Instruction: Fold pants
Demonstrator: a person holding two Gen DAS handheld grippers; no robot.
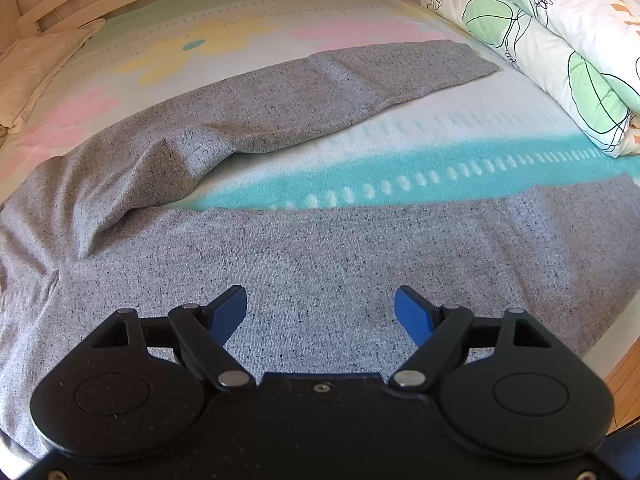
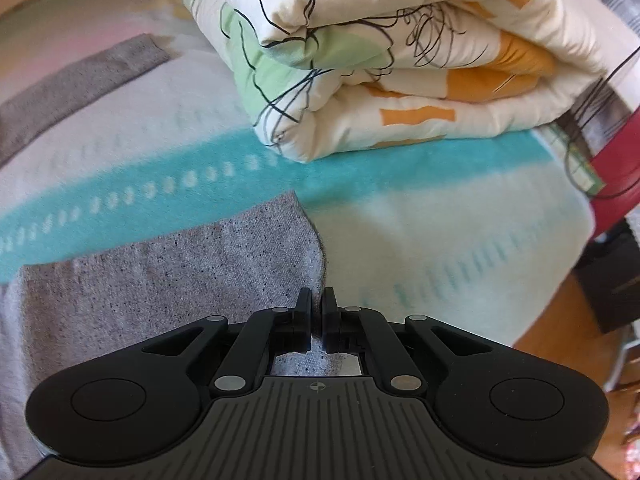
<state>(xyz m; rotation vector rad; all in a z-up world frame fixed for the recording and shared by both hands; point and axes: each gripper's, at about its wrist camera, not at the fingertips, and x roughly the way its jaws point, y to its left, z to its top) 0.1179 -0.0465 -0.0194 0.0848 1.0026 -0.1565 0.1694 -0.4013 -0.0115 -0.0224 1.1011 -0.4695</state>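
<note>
Grey speckled pants [image 1: 304,256] lie spread on the bed, one leg running across the front and the other leg [image 1: 320,96] angled away toward the back right. My left gripper [image 1: 320,312] is open, with blue fingers [image 1: 230,314] hovering over the near leg. In the right wrist view my right gripper [image 2: 317,312] is shut on the hem edge of the near pant leg [image 2: 168,276], which lies at the left. The far leg's end [image 2: 80,84] shows at the upper left.
A folded floral quilt [image 2: 380,52] sits at the back right of the bed, also in the left wrist view [image 1: 552,32]. A cream pillow [image 1: 36,68] lies at the left. The bed sheet [image 2: 440,220] ends at the right, with wood floor and a red object [image 2: 616,152] beyond.
</note>
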